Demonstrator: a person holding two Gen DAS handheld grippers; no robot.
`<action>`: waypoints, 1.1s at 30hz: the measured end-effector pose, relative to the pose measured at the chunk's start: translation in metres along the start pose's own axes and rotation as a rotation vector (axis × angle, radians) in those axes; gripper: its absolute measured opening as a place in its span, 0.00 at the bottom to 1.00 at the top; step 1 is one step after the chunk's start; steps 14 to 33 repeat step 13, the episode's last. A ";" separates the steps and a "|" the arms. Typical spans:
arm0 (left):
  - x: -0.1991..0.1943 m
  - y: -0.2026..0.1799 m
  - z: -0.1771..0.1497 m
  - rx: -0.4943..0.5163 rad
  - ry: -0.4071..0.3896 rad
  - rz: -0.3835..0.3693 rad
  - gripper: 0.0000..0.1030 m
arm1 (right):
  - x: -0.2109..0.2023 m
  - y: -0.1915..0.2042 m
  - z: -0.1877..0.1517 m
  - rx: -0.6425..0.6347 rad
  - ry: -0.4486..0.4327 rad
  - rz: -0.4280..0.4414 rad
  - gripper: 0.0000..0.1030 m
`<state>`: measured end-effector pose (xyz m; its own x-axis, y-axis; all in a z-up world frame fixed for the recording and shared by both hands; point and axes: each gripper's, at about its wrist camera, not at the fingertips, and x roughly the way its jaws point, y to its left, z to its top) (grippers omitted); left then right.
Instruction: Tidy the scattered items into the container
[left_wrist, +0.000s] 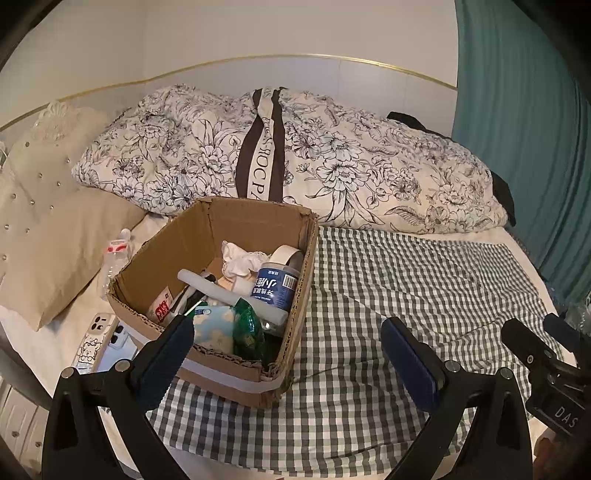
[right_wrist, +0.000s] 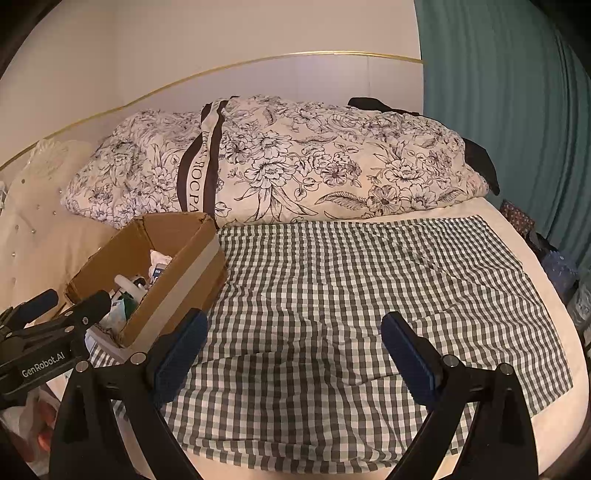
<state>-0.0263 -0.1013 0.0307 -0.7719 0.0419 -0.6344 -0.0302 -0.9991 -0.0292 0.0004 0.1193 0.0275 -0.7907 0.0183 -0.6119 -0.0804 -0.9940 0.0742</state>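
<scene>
Bedroom scene: a bed spread with a green-and-white checked cloth (right_wrist: 351, 295), a white wall behind and a teal curtain (left_wrist: 517, 147) at the right.

Left gripper (left_wrist: 288, 332): jaws spread wide and empty, blue pads facing each other. Its left finger stands over the near corner of the cardboard box (left_wrist: 159, 266); its right finger hangs above bare checked cloth.

Right gripper (right_wrist: 295, 332): jaws likewise spread wide, holding nothing, poised over the cloth, with the box just beyond its left finger. Each gripper also appears at the edge of the other's view.

Cardboard box: open-topped, resting at the left edge of the checked cloth. Inside lie a blue-labelled jar (left_wrist: 275, 286), a roll of tape (left_wrist: 284, 253), a white crumpled cloth (left_wrist: 238, 260), a pale cylinder (left_wrist: 229, 293), a green packet (left_wrist: 249, 326), a light blue packet (left_wrist: 214, 328) and a small red-and-white packet (left_wrist: 160, 306). The checked cloth itself shows no loose items.

Left of the box, off the cloth: a clear plastic bottle (left_wrist: 116, 258) with a red-and-white label, lying on the sheet, and a phone (left_wrist: 94, 343) in a cartoon case near the bed's edge.

Beyond the box: a folded floral quilt (left_wrist: 295, 162) along the wall, a beige pillow (left_wrist: 70, 251), and a studded cream headboard (left_wrist: 33, 177) at far left.
</scene>
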 end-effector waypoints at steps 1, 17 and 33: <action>0.000 0.000 0.000 0.000 -0.001 0.000 1.00 | 0.000 -0.001 0.000 0.001 0.000 -0.001 0.93; -0.007 -0.001 -0.002 0.021 -0.021 0.007 1.00 | -0.004 0.000 -0.002 0.008 -0.003 -0.007 0.93; -0.007 -0.001 -0.002 0.021 -0.021 0.007 1.00 | -0.004 0.000 -0.002 0.008 -0.003 -0.007 0.93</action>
